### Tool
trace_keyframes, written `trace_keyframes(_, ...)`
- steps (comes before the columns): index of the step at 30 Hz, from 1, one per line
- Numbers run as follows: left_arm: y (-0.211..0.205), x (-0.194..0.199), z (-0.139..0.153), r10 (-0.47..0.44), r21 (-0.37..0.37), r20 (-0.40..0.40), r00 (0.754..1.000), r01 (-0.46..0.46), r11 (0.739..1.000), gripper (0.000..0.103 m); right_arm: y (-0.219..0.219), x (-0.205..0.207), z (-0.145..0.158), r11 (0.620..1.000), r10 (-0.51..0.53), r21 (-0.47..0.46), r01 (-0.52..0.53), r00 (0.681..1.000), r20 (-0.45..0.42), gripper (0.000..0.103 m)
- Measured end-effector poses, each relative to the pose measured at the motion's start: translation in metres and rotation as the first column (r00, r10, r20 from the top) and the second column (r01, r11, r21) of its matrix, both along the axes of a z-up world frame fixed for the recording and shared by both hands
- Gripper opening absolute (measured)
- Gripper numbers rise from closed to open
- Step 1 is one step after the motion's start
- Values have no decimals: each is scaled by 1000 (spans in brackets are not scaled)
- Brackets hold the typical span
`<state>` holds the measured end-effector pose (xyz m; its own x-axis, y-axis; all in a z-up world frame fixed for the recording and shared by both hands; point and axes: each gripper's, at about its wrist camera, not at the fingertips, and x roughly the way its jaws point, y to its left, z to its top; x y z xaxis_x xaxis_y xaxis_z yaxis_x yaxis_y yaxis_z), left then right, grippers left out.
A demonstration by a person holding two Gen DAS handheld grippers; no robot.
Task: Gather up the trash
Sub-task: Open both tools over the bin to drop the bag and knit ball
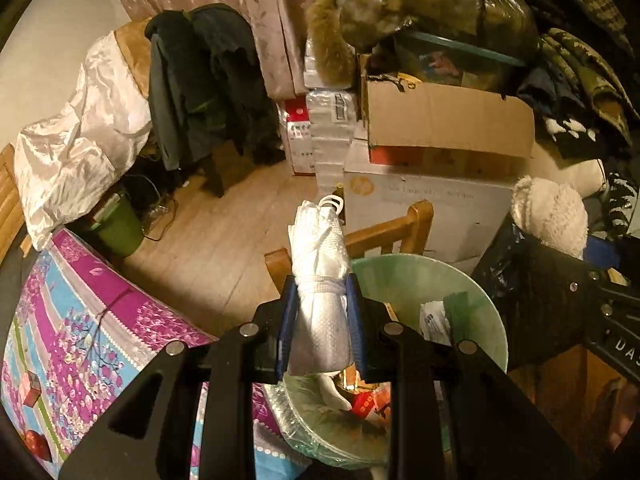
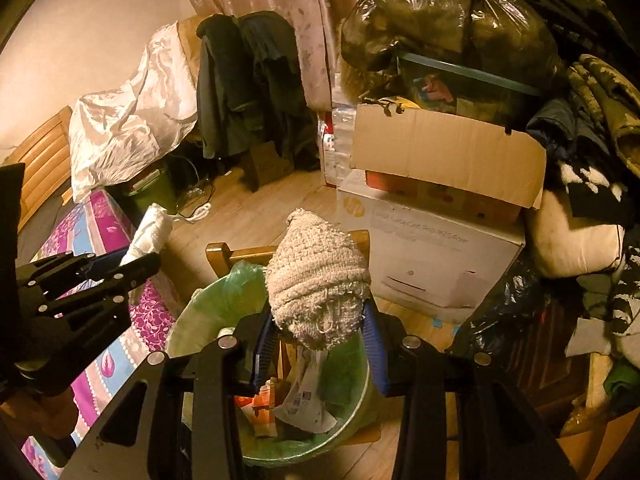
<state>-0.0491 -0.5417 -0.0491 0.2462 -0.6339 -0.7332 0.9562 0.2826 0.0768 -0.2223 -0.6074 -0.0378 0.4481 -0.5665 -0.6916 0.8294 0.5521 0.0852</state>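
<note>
On the left, a bed with a purple and blue floral cover (image 1: 92, 320) runs along the edge of both views, and a small green bucket (image 1: 120, 232) sits on the wooden floor beyond it, under a white satin sheet (image 1: 80, 140). The left gripper (image 1: 322, 320) is clamped on a rolled white plastic bag (image 1: 320, 280), its blue pads pressing both sides of the roll, which stands upright above the near rim of the bin; in the right wrist view this left gripper (image 2: 132, 262) appears off to the left with the white roll (image 2: 148, 232) poking out of it. In the middle stands the trash bin (image 2: 352, 408), lined with a green bag and already holding paper scraps and red packaging, with a wooden chair (image 1: 416, 224) just behind it. The right gripper (image 2: 320, 344) is closed on a bunched beige knitted cloth (image 2: 316, 280), held directly over the bin's opening. To the right rise stacked cardboard boxes (image 2: 444, 160) topped by a dark plastic sack (image 2: 440, 20).
</note>
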Motion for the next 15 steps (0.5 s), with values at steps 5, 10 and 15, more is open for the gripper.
trace_keyframes(5,-2,6,-14,-30,58,-67,997,34,998,46,4,11,-9,999,47,0,-47,998,-30,59)
trace_keyframes(10,5,14,-19,-12,58,-93,996,17,998,45,7,10,-10,1000,29,4,-29,999,-20,59)
trace_keyframes(15,22,7,-16,-33,39,-64,997,35,999,45,19,-1,-13,999,-48,0,48,998,37,60)
